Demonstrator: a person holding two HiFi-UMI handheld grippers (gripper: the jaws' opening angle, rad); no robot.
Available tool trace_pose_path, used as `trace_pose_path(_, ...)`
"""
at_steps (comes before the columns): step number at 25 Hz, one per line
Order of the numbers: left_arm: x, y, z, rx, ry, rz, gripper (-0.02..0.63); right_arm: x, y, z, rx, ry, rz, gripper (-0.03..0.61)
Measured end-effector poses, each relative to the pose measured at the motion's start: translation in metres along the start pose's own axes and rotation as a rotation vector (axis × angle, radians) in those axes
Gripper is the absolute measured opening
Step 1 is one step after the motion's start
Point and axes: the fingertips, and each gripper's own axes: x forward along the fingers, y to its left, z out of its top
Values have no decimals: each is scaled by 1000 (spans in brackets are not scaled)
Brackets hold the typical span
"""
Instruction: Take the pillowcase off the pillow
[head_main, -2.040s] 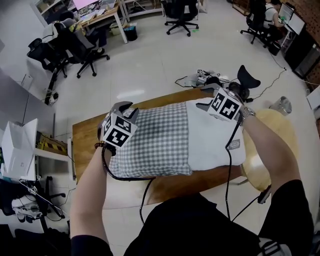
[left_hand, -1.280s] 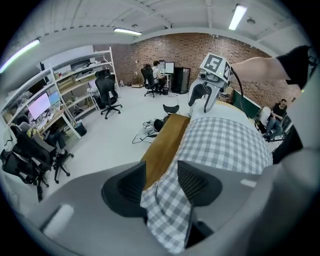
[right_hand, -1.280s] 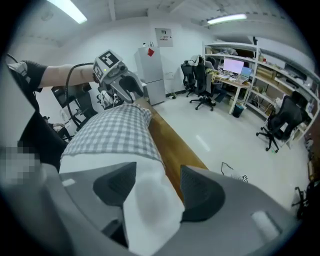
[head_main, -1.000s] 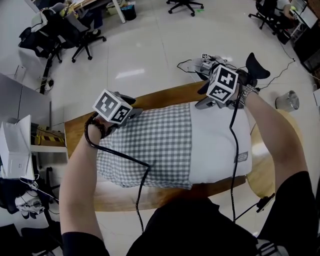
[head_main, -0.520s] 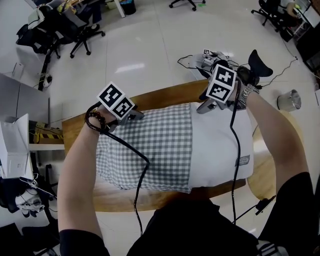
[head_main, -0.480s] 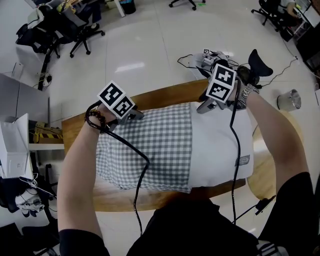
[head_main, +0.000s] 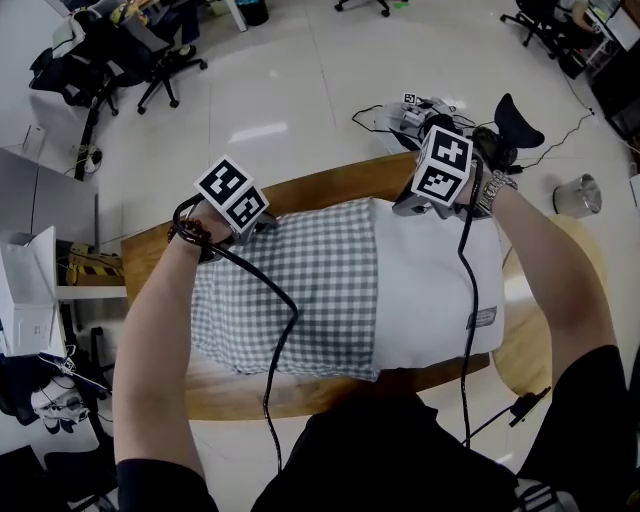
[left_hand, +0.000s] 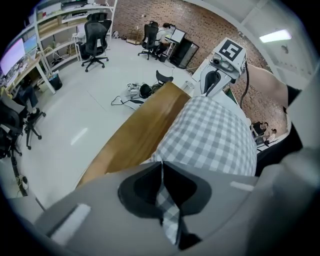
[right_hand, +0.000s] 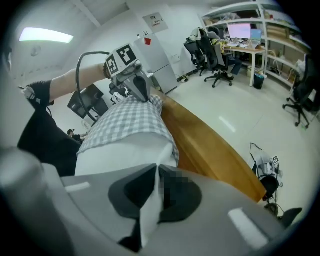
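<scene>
A pillow lies on the wooden table (head_main: 330, 188). A grey-and-white checked pillowcase (head_main: 290, 290) covers its left part and the bare white pillow (head_main: 430, 290) shows at the right. My left gripper (head_main: 262, 226) sits at the far left corner of the case. Its jaws have just been closing, and in the left gripper view the left gripper (left_hand: 161, 172) is shut on a fold of checked cloth (left_hand: 215, 140). My right gripper (head_main: 400, 208) is at the pillow's far edge, just right of the case's open end. Its jaws have just closed too, and the right gripper (right_hand: 157, 175) pinches white pillow fabric (right_hand: 125, 155).
A round wooden stool (head_main: 560, 300) stands against the table's right end. Cables and small devices (head_main: 420, 110) lie on the floor beyond the table, with a metal bin (head_main: 578, 195) to the right. Office chairs (head_main: 150, 60) stand at the back left.
My left gripper has come down onto the far left corner of the pillowcase. The right gripper has stayed at the pillow's far edge.
</scene>
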Motion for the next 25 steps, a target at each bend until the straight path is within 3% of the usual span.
trace_pose_path(8, -25, -19, -10, -55, -57, 32, 14, -21, 26, -3, -37, -45, -66, 8)
trace_pose_path(17, -46, -68, -43, -128, -109, 62, 12, -41, 87, -21, -103, -87, -145, 6)
trace_pose_path(22, -54, -85, -79, -133, -84, 167, 6, -42, 109, -48, -137, -67, -225, 6)
trace_pose_path(25, -58, -92, -98, -156, -108, 187, 6, -43, 121, -55, -142, -76, -252, 6)
